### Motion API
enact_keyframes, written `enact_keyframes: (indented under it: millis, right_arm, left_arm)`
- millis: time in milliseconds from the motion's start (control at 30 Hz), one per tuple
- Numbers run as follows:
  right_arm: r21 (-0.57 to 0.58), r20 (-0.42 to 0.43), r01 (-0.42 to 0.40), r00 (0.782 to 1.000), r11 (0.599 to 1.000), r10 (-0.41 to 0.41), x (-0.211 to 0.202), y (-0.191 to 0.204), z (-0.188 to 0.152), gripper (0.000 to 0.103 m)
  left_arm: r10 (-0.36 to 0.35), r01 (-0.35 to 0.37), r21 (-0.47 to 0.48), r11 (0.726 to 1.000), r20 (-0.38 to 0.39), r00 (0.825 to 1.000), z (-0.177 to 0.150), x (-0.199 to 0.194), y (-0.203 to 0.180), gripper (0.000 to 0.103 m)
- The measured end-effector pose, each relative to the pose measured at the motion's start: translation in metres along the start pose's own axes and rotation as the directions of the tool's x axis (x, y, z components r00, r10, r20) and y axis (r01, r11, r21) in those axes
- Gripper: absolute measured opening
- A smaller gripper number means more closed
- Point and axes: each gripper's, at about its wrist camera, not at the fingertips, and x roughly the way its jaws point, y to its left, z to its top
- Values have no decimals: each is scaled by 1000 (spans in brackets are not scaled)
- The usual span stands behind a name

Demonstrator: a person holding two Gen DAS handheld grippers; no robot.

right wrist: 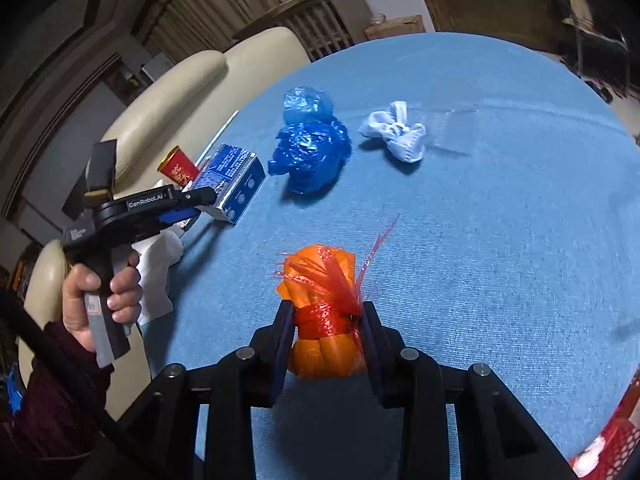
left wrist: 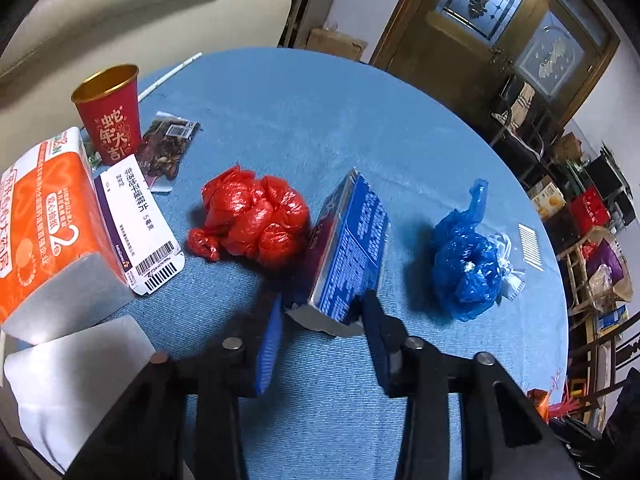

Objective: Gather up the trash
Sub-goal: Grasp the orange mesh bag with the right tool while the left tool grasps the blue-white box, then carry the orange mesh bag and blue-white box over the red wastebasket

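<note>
A blue printed carton (left wrist: 348, 240) stands on edge on the blue tablecloth (left wrist: 320, 112). Its torn near end sits between the pads of my left gripper (left wrist: 320, 306), which is shut on it. In the right wrist view a person's hand (right wrist: 100, 292) holds that left gripper (right wrist: 202, 200) against the carton (right wrist: 236, 180). My right gripper (right wrist: 326, 312) is shut on an orange bundle tied with red plastic (right wrist: 320, 276), held just above the cloth. A crumpled red bag (left wrist: 252, 216) lies left of the carton. A crumpled blue bag (left wrist: 464, 260) lies to its right, with a white wad (right wrist: 394, 132) beside it.
At the table's left stand a red paper cup (left wrist: 110, 112), an orange tissue pack (left wrist: 44, 216), a white medicine box (left wrist: 136, 220) and a snack wrapper (left wrist: 168, 148). A clear plastic piece (right wrist: 452, 128) lies past the white wad. A cream sofa (right wrist: 180, 92) borders the table.
</note>
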Motion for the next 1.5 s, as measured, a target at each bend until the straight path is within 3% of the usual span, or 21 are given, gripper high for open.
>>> enact_keyframes:
  millis: [200,433,833,1500]
  right_arm:
    - [-7,17,-7,1000,1000,8,-4,2,-3,35]
    - [8,34,-14,999,1000,13,-14,-2,-2,35]
    - [34,71,-11,997,999,8,-34,-12,-4,35]
    - [90,148,21,988,996,-34,-87,-51,-28,35]
  left_arm:
    - [-1,0,50,999,24,1000,-11,-13,-18,22]
    - [-16,11,145,989,34,999,-44,-40,-46,21]
    - [-59,44,221,974,64,996,-91,-87,-76,21]
    - [-124,88,332,939,89,988,-100,-111,-138,18]
